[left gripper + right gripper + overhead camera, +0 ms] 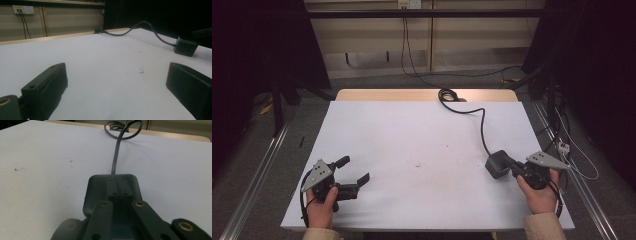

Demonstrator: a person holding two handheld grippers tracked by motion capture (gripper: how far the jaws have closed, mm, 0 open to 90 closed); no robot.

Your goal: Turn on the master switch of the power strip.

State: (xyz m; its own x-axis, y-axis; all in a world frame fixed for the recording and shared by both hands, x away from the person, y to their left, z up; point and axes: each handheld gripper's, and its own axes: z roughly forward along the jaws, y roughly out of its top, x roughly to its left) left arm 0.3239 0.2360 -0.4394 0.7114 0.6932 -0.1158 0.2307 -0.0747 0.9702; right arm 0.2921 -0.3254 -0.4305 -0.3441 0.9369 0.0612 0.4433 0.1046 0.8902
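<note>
With the right gripper [511,167] pressed together over the adapter [498,164] at the table's [412,130] four o'clock and the left gripper [353,172] spread idle at eight, press gently so the cord [482,127] stays slack.

Wide bare room is offered across the middle and left of the white table [412,145]. On the right, passage is blocked by the dark power adapter [498,164] and its cable [482,125], which is coiled at the far edge, apparently lying flat.
</note>
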